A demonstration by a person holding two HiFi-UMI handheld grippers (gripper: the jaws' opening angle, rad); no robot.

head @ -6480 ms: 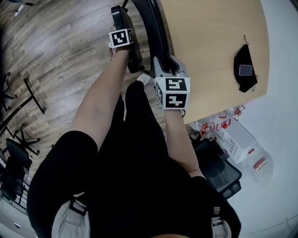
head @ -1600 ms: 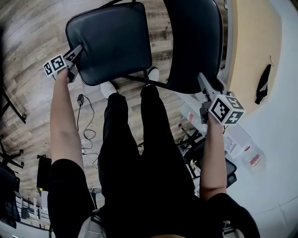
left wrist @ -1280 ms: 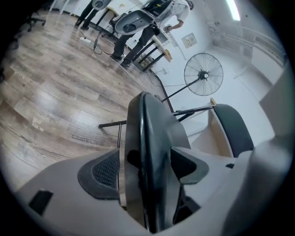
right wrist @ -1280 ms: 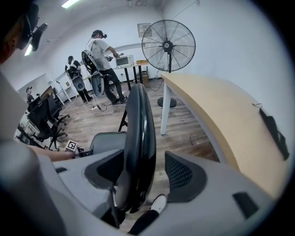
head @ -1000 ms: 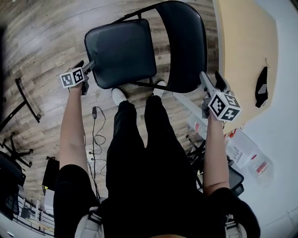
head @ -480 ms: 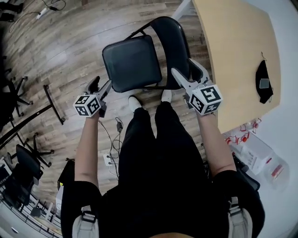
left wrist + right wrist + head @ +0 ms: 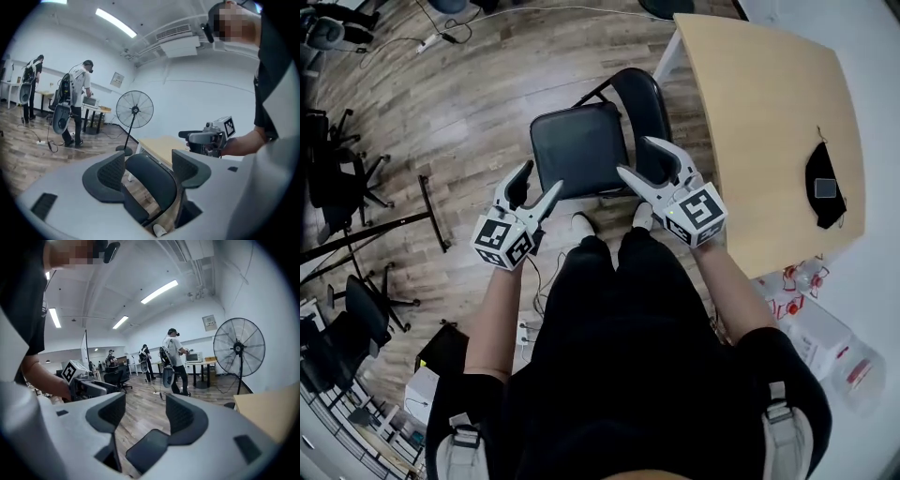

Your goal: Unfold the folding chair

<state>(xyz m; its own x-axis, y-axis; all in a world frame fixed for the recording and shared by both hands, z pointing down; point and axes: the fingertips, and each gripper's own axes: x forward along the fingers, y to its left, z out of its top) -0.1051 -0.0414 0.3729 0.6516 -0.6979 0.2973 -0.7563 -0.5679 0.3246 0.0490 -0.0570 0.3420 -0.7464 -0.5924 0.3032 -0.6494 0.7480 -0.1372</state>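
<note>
Chair: our folding chair [image 7: 579, 150] stands open on the wood floor [image 7: 441, 103] beside the table [image 7: 769, 112], seat toward head view's left, backrest toward the table.
Left: left gripper [image 7: 534, 183] clear of the chair, jaws wide, just closing slightly, empty.
Right: right gripper [image 7: 639, 157] likewise clear, jaws partly open, just closing slightly, empty.
Views: only our gripper views show the fan [image 7: 134, 108] and people [image 7: 77, 101] behind.

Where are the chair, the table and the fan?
chair [image 7: 579, 150], head view, middle of its seat.
table [image 7: 759, 122], head view, bare part of its top.
fan [image 7: 135, 109], left gripper view, hub of its round cage.
</note>
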